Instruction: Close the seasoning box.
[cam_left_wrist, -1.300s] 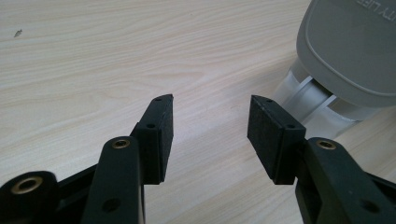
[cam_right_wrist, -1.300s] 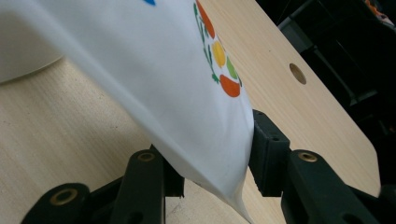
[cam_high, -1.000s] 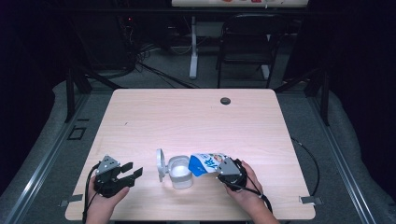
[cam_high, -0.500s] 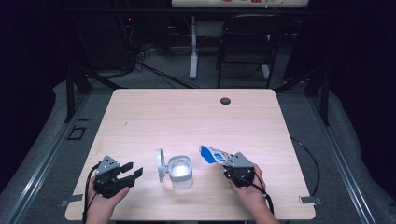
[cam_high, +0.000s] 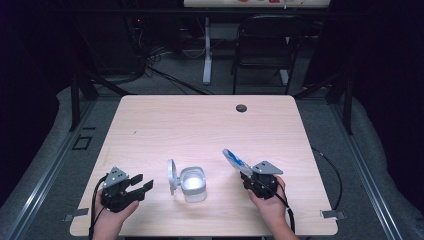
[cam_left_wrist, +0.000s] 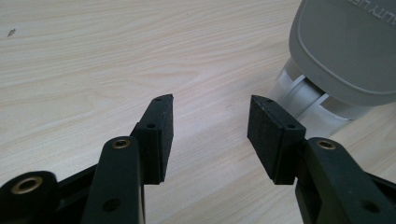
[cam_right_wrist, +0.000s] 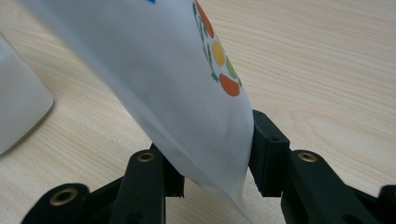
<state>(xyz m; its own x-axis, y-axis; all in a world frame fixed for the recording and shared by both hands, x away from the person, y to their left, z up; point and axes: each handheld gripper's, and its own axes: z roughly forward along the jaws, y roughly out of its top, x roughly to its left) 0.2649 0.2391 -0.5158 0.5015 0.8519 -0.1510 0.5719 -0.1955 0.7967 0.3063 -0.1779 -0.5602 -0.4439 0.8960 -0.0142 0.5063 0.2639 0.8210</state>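
A small translucent white container (cam_high: 192, 184) stands near the table's front middle, its grey hinged lid (cam_high: 172, 176) tipped open on its left side. My right gripper (cam_high: 248, 175) is to the right of it, shut on a white pouch (cam_high: 234, 160) with blue print that sticks up and to the left. In the right gripper view the pouch (cam_right_wrist: 154, 70) sits between the pads of the right gripper (cam_right_wrist: 215, 154), and the container (cam_right_wrist: 18, 102) is at the left edge. My left gripper (cam_high: 142, 184) is open with nothing in it, left of the lid (cam_left_wrist: 345, 46).
The light wooden table (cam_high: 200, 125) has a dark round hole (cam_high: 241, 108) near its far edge. A black chair (cam_high: 262, 45) and cables stand on the floor beyond the table. Both hands rest close to the front edge.
My right gripper has carried the pouch to the right, from over the container's right edge to a spot well clear of it. The left gripper has stayed where it was.
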